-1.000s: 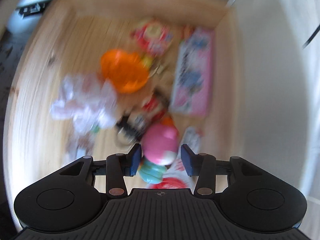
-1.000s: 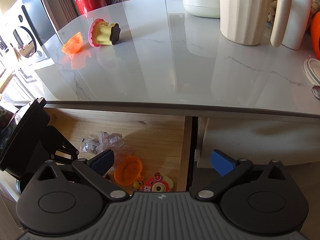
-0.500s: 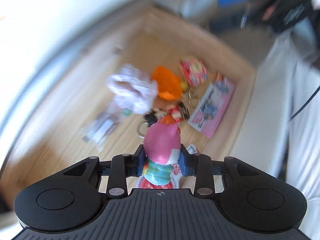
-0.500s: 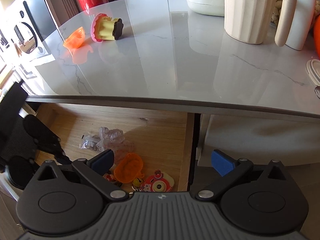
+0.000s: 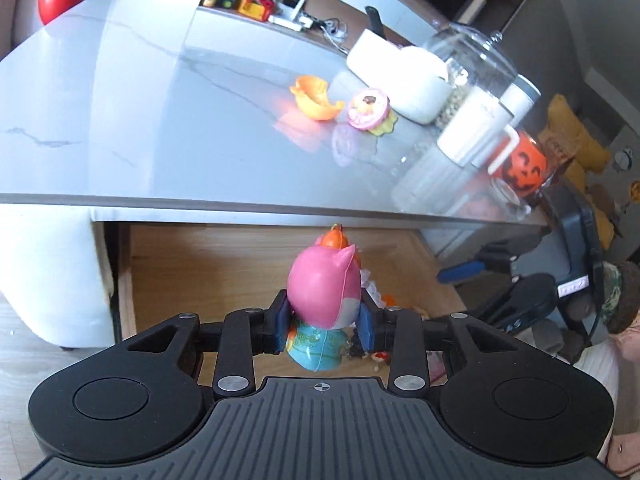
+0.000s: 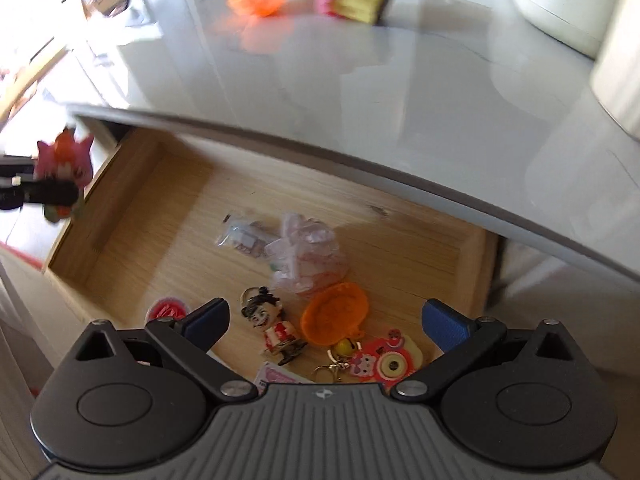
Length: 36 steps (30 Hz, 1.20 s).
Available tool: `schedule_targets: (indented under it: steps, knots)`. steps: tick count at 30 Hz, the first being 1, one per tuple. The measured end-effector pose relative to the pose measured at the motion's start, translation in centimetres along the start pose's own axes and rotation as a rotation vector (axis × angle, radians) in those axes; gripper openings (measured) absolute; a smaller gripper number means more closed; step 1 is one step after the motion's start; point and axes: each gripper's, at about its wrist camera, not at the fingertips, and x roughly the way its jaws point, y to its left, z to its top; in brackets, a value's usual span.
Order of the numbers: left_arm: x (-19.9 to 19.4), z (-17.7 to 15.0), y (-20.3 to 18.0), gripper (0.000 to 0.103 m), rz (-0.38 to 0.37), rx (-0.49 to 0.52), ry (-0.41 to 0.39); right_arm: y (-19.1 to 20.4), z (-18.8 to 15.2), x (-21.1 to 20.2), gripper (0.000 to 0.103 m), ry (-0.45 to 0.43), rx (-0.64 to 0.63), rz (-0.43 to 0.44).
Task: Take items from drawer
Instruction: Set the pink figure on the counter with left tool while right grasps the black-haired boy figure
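Note:
My left gripper (image 5: 323, 322) is shut on a pink-headed toy figure (image 5: 322, 292) with a teal body, held up in front of the open wooden drawer (image 5: 224, 264). The same pink toy figure (image 6: 64, 164) shows at the far left of the right wrist view, above the drawer's left wall. My right gripper (image 6: 326, 322) is open above the drawer (image 6: 132, 208), over an orange shell half (image 6: 334, 314) and a doll keychain (image 6: 274, 326). A crumpled clear bag (image 6: 306, 254), a pink camera charm (image 6: 384, 362) and a red disc (image 6: 166, 310) also lie inside.
On the white marble countertop (image 5: 160, 120) rest an orange shell half (image 5: 314, 98) and a pink-and-yellow toy (image 5: 370, 114). White jugs (image 5: 472, 128), a white appliance (image 5: 400, 76) and a pumpkin cup (image 5: 522, 164) stand to the right. The other gripper (image 5: 532, 280) shows at right.
My left gripper shut on the pink toy and lifted it out of the drawer, tilting up toward the countertop. My right gripper moved forward and down over the drawer, still open.

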Motion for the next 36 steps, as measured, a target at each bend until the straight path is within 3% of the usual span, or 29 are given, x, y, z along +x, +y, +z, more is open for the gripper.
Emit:
schedule_targets:
  steps: [3,5,10,13,14,15,18,22,27,29,30,33,36]
  knots:
    - [-1.1,0.2,0.5,0.037,0.004,-0.02,-0.014,2.5,1.8,3.0,0.065,0.137,-0.093,0.03]
    - [-1.3,0.4,0.8,0.037,0.008,-0.017,-0.014,3.7,2.6,5.4,0.056,0.223,-0.135,0.036]
    - [-1.4,-0.1,0.7,0.037,0.005,0.001,0.0,5.6,3.1,10.3,0.053,0.379,-0.221,-0.025]
    - [-1.2,-0.2,0.5,0.037,0.005,0.018,0.016,5.7,3.1,11.2,0.038,0.424,-0.221,-0.03]
    - [-1.1,-0.2,0.4,0.037,0.005,0.019,0.021,5.7,3.0,11.2,0.028,0.428,-0.22,-0.034]
    - [-1.0,-0.2,0.4,0.037,0.006,0.019,0.027,5.8,2.9,10.9,0.027,0.424,-0.217,-0.038]
    - [-0.5,-0.4,0.3,0.037,0.012,0.03,0.053,6.2,2.6,8.0,0.027,0.335,-0.234,-0.04]
    - [0.0,-0.7,-0.4,0.037,0.004,0.066,0.079,5.6,2.0,2.1,0.027,0.206,-0.142,0.038]
    - [-2.5,2.7,-2.4,0.037,-0.045,0.082,-0.114,4.3,0.6,-6.0,0.027,-0.024,-0.038,0.088]
    - [-2.6,4.9,-3.2,0.038,-0.007,0.108,-0.195,3.6,0.0,-8.2,0.027,-0.099,0.008,0.09]
    - [-2.1,6.6,-3.6,0.038,0.048,0.114,-0.232,3.3,-0.2,-8.9,0.027,-0.128,0.028,0.087]
    - [0.4,10.1,-3.4,0.038,0.169,0.084,-0.276,2.6,-0.4,-10.3,0.027,-0.181,0.075,0.077]
    - [3.8,11.7,-1.9,0.039,0.192,0.052,-0.292,1.9,-0.6,-11.0,0.027,-0.207,0.113,0.066]
